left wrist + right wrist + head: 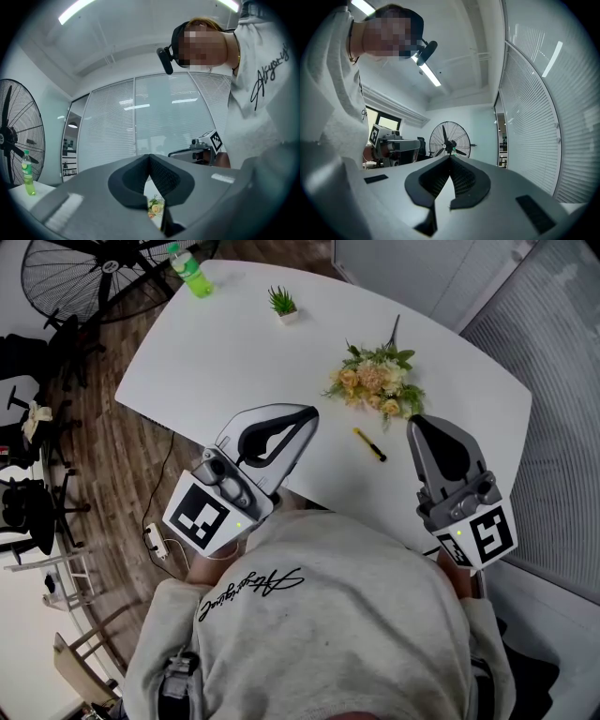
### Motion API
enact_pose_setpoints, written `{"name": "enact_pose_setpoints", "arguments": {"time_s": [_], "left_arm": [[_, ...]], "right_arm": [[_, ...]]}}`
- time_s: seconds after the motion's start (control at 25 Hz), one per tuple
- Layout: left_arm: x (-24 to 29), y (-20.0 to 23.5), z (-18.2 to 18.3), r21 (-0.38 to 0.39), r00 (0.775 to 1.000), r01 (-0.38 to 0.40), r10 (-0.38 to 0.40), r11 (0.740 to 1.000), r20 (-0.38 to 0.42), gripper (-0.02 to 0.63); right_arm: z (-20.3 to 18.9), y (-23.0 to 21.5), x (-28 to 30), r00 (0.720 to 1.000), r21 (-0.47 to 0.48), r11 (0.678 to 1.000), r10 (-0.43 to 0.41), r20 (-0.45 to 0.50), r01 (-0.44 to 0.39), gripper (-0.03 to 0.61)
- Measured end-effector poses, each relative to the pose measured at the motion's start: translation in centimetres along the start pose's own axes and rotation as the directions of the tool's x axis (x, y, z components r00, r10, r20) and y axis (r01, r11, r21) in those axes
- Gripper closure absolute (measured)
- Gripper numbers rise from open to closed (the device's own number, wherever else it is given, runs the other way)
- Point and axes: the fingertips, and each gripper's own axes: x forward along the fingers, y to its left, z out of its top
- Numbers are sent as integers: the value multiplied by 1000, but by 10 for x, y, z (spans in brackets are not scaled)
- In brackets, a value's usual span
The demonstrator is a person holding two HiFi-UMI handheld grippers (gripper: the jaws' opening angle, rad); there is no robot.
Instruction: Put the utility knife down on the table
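one utility knife [369,444] on table [234,343], lying diagonally, left tongs [310,412], right tongs [417,422] both together

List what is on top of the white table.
A yellow utility knife, a flower bouquet, a small potted plant, a green bottle. The table has its near edge covered by the person's sweatshirt.

Black cursive script across the grey sweatshirt [251,592], not legible. Cubes on left tool [312,413] and right tool [413,421]: square code markers only.

The utility knife [369,444] is yellow-black, the table [234,352] white.
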Motion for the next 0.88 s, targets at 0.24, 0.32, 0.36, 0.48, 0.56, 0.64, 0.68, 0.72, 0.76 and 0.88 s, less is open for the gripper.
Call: {"name": "enact_pose_setpoints", "arguments": {"time_s": [0.24, 0.32, 0.36, 0.48, 0.56, 0.64, 0.68, 0.72, 0.76, 0.88], "left_arm": [[1, 0, 1, 4, 1000, 6, -6, 1000, -5, 615], [1, 0, 2, 3, 1000, 8, -8, 1000, -6, 615], [1, 0, 2, 3, 1000, 9, -9, 1000, -6, 615], [2, -1, 3, 3, 1000, 14, -14, 1000, -4, 615], [3, -2, 2, 4, 1000, 17, -17, 1000, -3, 615], [3, -3, 3, 4, 1000, 19, -19, 1000, -4, 615], [3, -3, 3, 4, 1000, 20, -20, 1000, -4, 615], [3, -4, 3, 4, 1000, 20, -20, 1000, -4, 615], [3, -3, 3, 3, 1000, 20, -20, 1000, -4, 615], [4, -3, 1, 3, 1000, 20, -20, 1000, -4, 615]], "right_arm": [[1, -1, 0, 1000, -2, 1000, -2, -3, 2, 575], [3, -1, 0, 1000, -2, 1000, -2, -4, 2, 576], [4, -1, 0, 1000, -3, 1000, -2, -4, 2, 575], [4, -1, -1, 1000, -3, 1000, -2, -5, 2, 575], [2, 0, -1, 1000, -3, 1000, 0, -6, 0, 575], [2, 2, -1, 1000, -4, 1000, 3, -8, -3, 575], [2, 2, -1, 1000, -4, 1000, 4, -9, -4, 576], [2, 2, -1, 1000, -4, 1000, 4, -9, -4, 575], [2, 2, -1, 1000, -4, 1000, 4, -9, -4, 576], [0, 1, 0, 1000, -3, 1000, 6, -10, -6, 576]]}}
